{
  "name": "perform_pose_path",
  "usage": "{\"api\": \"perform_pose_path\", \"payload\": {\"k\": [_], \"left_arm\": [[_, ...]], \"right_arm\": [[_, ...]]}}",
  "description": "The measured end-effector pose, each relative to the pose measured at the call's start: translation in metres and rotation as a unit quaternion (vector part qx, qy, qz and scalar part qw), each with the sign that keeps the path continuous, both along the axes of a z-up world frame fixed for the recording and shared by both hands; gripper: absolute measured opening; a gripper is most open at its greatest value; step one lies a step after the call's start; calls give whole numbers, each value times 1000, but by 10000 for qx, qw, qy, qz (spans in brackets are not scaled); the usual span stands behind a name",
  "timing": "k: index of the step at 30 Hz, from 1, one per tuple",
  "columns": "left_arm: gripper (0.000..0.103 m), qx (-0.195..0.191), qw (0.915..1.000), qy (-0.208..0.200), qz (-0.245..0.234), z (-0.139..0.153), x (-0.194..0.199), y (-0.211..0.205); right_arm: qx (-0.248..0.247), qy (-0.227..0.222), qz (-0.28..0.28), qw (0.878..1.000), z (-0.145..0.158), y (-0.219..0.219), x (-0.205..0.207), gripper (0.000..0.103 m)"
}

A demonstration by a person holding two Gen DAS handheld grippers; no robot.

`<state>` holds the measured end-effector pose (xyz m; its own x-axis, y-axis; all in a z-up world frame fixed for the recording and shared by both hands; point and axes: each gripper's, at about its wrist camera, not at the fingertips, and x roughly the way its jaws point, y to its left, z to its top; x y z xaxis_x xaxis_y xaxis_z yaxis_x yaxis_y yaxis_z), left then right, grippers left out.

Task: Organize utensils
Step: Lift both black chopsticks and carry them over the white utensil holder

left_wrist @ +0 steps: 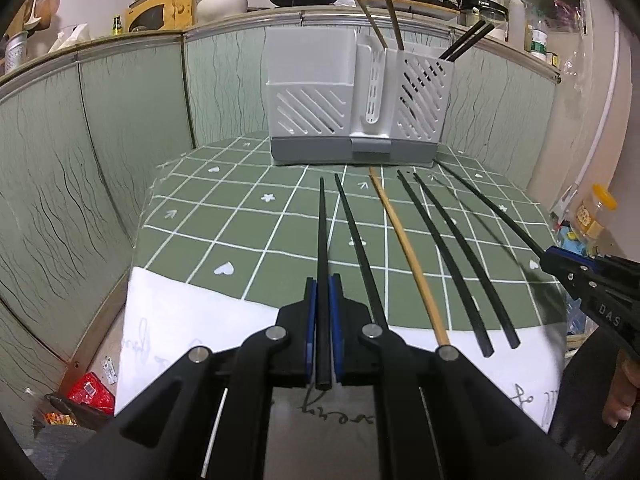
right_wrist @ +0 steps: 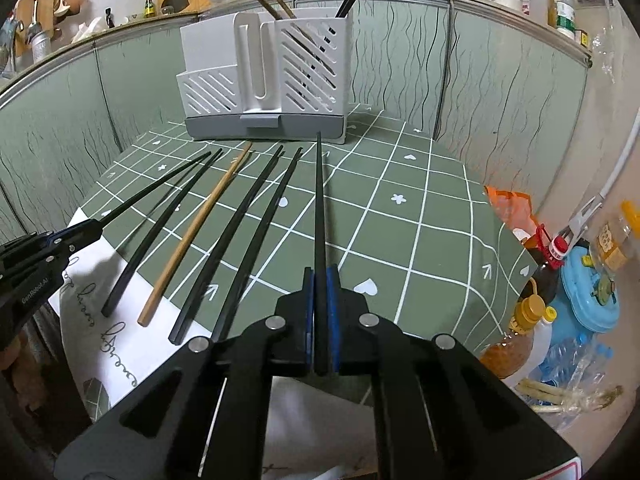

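Left gripper [left_wrist: 323, 280] fingers clamp black chopstick [left_wrist: 322, 216]. Right gripper [right_wrist: 320, 272] fingers clamp another black chopstick [right_wrist: 319, 200]. Four loose chopsticks on desk [right_wrist: 420, 216], before grey utensil holder [left_wrist: 352, 96].

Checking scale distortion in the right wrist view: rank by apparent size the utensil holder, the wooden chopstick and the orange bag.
1. utensil holder, largest.
2. wooden chopstick, long but thin.
3. orange bag, smallest, though partly hidden.

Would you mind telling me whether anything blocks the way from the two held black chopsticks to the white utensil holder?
Nothing visible does. Left hand-held gripper and right hand-held gripper each clamp a black chopstick; only open green tablecloth lies before the holder.
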<state>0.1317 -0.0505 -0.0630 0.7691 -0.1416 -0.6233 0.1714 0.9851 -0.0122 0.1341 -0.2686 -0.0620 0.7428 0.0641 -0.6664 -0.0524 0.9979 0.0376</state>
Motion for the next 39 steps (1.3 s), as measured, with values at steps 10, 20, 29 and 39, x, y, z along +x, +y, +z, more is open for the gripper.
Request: {"api": "perform_pose_path", "payload": {"k": [10, 20, 29, 39], "left_arm": [[8, -98, 9999, -107, -50, 22, -6, 8], [8, -135, 9995, -264, -122, 47, -8, 12], [8, -219, 9989, -387, -172, 70, -8, 18], [8, -185, 9976, -616, -267, 101, -10, 22]], "right_arm": [[124, -52, 54, 9999, 16, -7, -7, 6], [197, -388, 151, 9989, 50, -9, -15, 6], [220, -633, 234, 9975, 78, -12, -18, 6], [345, -947, 214, 9947, 110, -23, -22, 6]]}}
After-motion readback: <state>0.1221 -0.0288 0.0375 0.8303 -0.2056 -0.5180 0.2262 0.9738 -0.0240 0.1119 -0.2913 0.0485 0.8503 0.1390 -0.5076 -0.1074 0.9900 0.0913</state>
